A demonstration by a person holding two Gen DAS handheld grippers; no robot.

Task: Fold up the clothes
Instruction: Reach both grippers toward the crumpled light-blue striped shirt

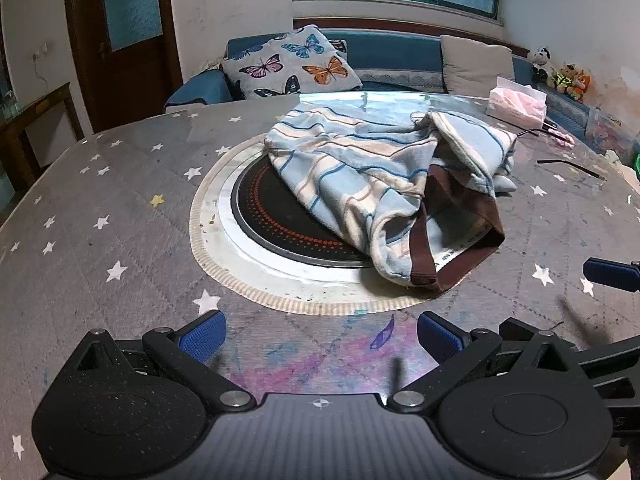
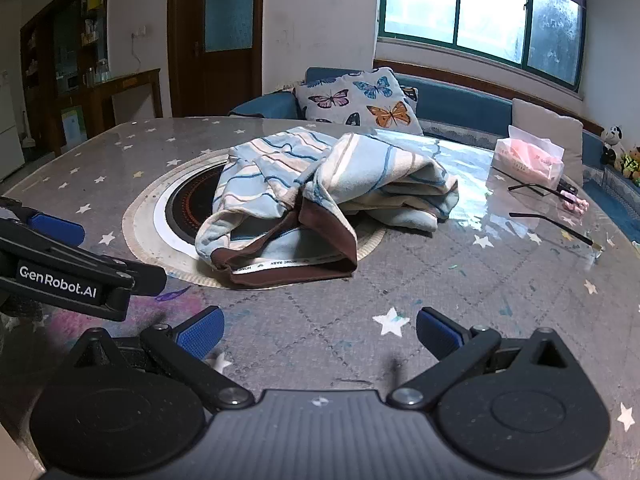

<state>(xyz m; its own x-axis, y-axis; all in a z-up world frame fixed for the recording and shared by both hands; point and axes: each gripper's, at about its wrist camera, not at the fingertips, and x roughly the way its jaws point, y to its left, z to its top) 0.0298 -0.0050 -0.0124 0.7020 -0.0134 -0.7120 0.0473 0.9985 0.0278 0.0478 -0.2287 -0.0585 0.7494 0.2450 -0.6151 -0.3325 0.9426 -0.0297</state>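
The striped garment lies in a loose heap in the middle of the round table, partly over the black hotplate, with its brown waistband turned toward the grippers. The left gripper and the right gripper both hover near the table edge with the jaws spread wide and nothing between them. The main risk, I think, is to pinch only one layer of the waistband, because the cloth is bunched and doubled; then the heap would drag instead of opening flat. A pull could also sweep it toward the tissue pack and the black sticks beside it
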